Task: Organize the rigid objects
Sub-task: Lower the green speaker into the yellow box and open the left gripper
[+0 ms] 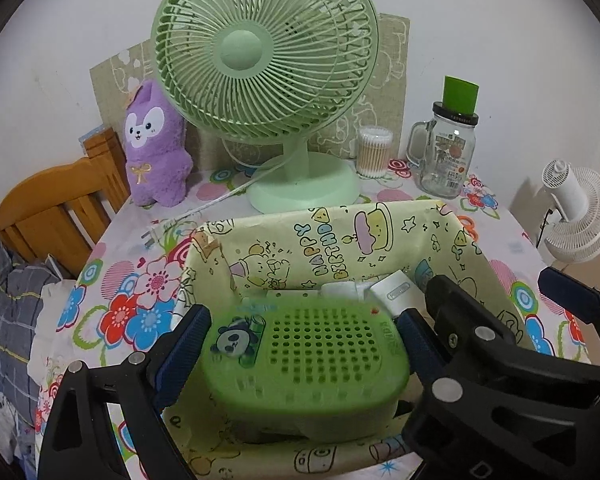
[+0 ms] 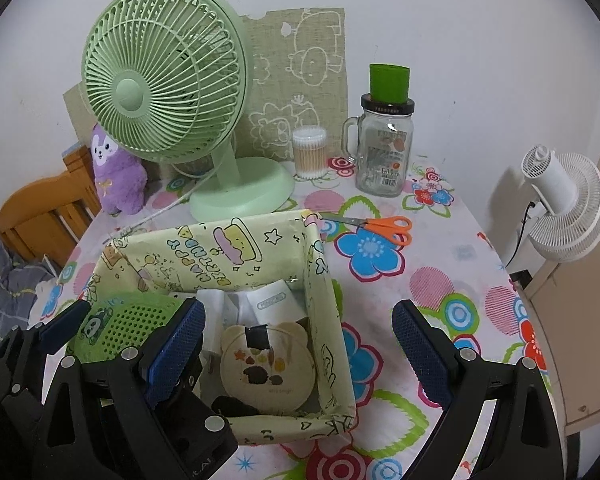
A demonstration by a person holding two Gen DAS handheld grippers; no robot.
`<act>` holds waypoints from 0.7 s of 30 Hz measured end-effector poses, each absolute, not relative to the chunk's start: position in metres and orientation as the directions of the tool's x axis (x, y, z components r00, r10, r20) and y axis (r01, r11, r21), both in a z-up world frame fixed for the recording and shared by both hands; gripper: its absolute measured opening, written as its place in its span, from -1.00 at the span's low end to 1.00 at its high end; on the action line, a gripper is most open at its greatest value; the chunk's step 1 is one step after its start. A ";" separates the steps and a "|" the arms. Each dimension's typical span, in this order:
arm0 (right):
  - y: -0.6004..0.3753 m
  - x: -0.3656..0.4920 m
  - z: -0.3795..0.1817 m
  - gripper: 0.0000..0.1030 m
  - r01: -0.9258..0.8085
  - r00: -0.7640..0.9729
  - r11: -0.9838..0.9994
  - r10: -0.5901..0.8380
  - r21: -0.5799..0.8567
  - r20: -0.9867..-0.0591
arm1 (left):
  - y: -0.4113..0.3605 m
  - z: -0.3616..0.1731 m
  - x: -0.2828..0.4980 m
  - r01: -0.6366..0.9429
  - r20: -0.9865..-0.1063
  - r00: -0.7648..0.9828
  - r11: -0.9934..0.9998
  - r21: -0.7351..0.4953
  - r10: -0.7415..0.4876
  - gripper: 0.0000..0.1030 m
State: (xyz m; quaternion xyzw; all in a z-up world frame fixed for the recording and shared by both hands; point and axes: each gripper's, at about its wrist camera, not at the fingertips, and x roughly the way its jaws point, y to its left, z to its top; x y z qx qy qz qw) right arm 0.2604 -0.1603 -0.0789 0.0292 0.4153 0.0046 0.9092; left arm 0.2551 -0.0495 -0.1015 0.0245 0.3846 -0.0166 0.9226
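My left gripper (image 1: 304, 336) clamps the green box (image 1: 304, 356) over the basket (image 1: 340, 236); right gripper (image 2: 298, 344) wide, empty. Next, I'd lower and release.

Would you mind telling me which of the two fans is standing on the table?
The green fan stands on the flowered table, its round base behind the paper-lined box. The white fan is off the table's right edge, beside the wall.
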 end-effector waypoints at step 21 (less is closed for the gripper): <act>-0.151 0.212 -0.039 0.87 -0.041 0.708 0.997 0.075 0.065 -0.702 | -0.042 -0.062 0.199 0.058 -0.666 0.746 0.995 0.086 0.015 1.00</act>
